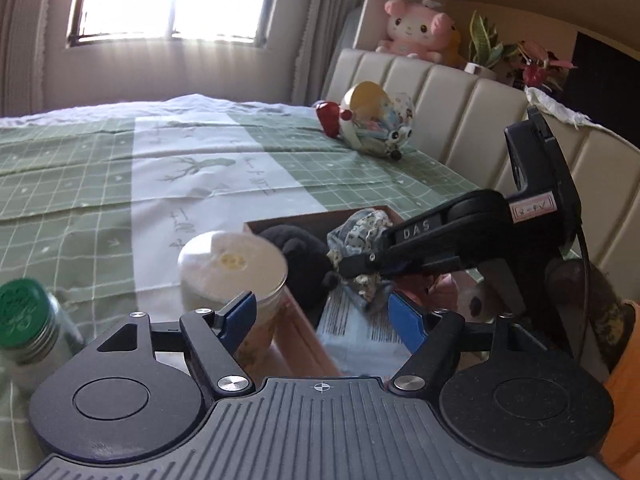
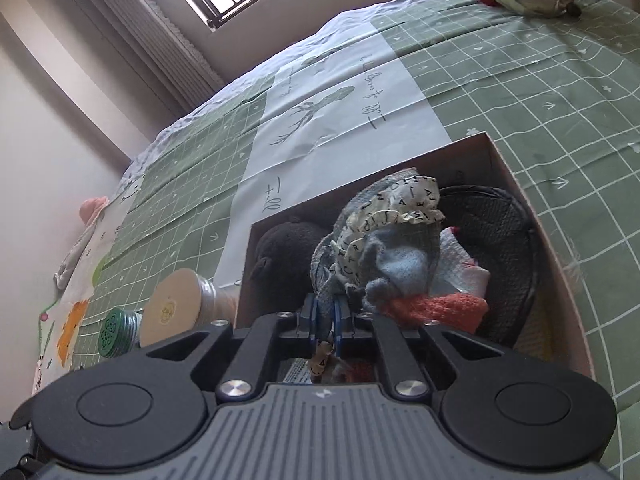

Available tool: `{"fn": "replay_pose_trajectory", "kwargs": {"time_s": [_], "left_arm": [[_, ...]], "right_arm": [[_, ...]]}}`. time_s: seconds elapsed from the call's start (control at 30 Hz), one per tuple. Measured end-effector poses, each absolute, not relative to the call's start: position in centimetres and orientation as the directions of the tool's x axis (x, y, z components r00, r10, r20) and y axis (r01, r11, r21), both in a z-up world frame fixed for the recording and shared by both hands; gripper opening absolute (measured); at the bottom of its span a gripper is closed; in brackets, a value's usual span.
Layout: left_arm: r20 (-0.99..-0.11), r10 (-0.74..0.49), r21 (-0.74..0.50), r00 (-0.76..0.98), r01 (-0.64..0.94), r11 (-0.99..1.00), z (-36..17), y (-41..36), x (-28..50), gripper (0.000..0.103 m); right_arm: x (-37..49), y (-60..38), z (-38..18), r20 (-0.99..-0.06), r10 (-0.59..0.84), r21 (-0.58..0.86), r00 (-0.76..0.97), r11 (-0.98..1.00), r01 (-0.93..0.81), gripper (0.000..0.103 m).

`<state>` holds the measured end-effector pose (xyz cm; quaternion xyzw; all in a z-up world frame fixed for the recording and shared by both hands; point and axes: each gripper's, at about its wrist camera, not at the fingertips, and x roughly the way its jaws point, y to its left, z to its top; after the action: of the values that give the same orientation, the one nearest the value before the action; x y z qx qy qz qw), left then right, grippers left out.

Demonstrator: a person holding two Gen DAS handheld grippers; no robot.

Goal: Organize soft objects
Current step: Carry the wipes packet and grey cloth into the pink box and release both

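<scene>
Two grippers work over one box on the bed. From its own camera, the right gripper (image 2: 325,316) has its blue pads nearly together, pinching a fold of the letter-print cloth (image 2: 394,216), which bunches up ahead of the pads above the box (image 2: 560,280) and trails a little below them. That view looks down into the box: a dark plush (image 2: 280,256) sits at the left end, an orange towel (image 2: 432,308) and a white-and-red cloth (image 2: 464,268) lie under the held piece, and a black mesh item (image 2: 500,232) fills the right end. The left camera sees none of those lower layers clearly; instead it shows the right gripper (image 1: 362,262) from the side, reaching in from the right with the cloth (image 1: 360,228) hanging around its tip, plus printed paper (image 1: 352,320) low in the box (image 1: 316,216). The left gripper (image 1: 324,316) stands wide apart with nothing between its pads, over the near part of the box. A cream-lidded jar (image 1: 234,268) stands just beside the box's left wall, and a green-capped bottle (image 1: 24,312) is farther left; the right view shows both too. Only the left view takes in the padded headboard (image 1: 452,108), the pink plush (image 1: 420,28) on top of it and potted plants (image 1: 508,56). A round toy (image 1: 376,120) lies far up the green checked bedspread (image 1: 80,184), seen in both.
</scene>
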<state>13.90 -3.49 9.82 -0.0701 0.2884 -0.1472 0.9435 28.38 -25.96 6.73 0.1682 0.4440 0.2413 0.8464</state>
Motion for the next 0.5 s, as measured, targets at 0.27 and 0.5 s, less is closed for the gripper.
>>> {"fn": "replay_pose_trajectory", "kwargs": {"time_s": [0.27, 0.5], "left_arm": [[-0.559, -0.239, -0.192, 0.794, 0.156, 0.969, 7.5, 0.7, 6.0, 0.078], [-0.599, -0.192, -0.185, 0.778, 0.098, 0.978, 4.6, 1.7, 0.8, 0.078]], "right_arm": [[21.2, -26.0, 13.1, -0.616, 0.474, 0.335, 0.629, 0.880, -0.336, 0.062], [10.8, -24.5, 12.2, -0.569, 0.363, 0.201, 0.738, 0.931, -0.303, 0.081]]}}
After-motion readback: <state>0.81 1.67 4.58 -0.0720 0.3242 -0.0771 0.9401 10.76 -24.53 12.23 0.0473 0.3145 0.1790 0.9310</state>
